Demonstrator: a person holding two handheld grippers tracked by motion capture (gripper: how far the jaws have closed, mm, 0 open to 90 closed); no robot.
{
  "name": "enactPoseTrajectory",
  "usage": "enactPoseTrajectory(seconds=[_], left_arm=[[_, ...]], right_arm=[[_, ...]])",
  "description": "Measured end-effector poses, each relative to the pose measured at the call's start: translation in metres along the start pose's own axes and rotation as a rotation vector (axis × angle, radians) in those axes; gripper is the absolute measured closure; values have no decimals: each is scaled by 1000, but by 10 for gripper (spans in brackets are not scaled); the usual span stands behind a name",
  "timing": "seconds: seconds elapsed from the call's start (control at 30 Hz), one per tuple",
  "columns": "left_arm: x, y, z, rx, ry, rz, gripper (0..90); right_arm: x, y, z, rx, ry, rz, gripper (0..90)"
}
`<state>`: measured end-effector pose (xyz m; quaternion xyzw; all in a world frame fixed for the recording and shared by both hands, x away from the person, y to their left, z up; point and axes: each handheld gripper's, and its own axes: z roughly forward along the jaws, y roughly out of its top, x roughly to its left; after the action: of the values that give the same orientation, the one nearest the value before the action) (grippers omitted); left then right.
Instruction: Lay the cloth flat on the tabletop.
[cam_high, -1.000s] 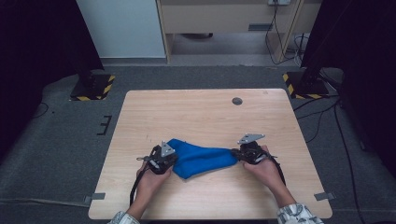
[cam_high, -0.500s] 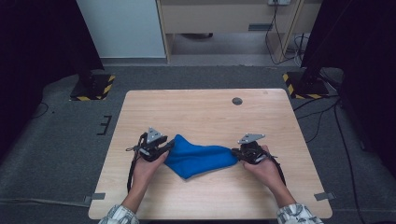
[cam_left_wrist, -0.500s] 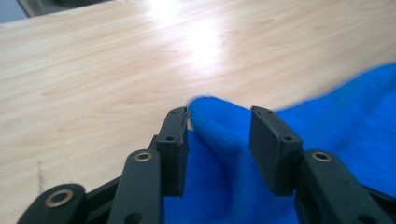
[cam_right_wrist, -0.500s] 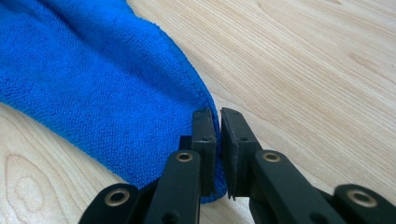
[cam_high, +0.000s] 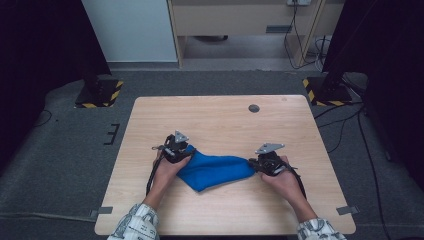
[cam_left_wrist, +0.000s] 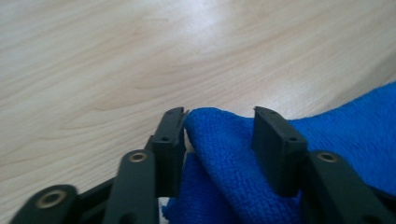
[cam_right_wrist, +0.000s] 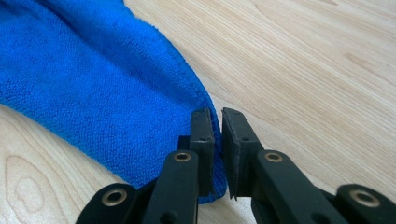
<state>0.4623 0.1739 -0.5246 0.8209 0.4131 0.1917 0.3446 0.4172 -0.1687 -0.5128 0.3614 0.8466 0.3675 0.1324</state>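
Left gripper (cam_left_wrist: 219, 126): jaws just opened, standing apart around the blue cloth (cam_high: 212, 171) corner, pads not pressing. Risk: the corner slumps, undoing the fold.
Blue cloth: mid-table (cam_high: 225, 120), bunched between both grippers.
Right gripper (cam_right_wrist: 218, 122): clenched on the cloth's other end. Risk: tugging drags the freed cloth.

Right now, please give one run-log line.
left hand-held gripper: just opened, around blue microfibre cloth | right hand-held gripper: clamps cloth corner

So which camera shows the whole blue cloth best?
The high view: the blue cloth lies whole on the table between both grippers. The left gripper view shows a bunched fold between open jaws; the right gripper view shows an edge pinched in shut jaws.
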Motion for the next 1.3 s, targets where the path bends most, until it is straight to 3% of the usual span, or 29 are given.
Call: enactPoseTrajectory(seconds=[0.27, 0.5, 0.8, 0.87, 0.97, 1.13, 1.23, 1.3], left_arm=[[-6, 1, -1, 4, -12, 30, 842], [-4, 8, -24, -116, 4, -13, 862], [-3, 16, -56, -234, 30, -25, 873], [-1, 15, -61, -250, 38, -41, 874], [3, 11, -65, -261, 60, -55, 875], [9, 3, -65, -240, 82, -81, 874], [11, 1, -63, -229, 88, -86, 874], [11, 1, -62, -224, 96, -79, 874]], right_arm=[[0, 1, -2, -12, -1, -1, 844], [0, 1, -3, -11, -2, -1, 838], [2, 2, -4, -21, -5, -8, 803], [3, 2, -3, -23, -7, -10, 765], [4, 2, -1, -24, -16, -4, 628], [2, 5, -3, -57, -42, 27, 426], [-2, 6, -4, -69, -63, 58, 382], [-3, 8, -2, -77, -72, 84, 423]])
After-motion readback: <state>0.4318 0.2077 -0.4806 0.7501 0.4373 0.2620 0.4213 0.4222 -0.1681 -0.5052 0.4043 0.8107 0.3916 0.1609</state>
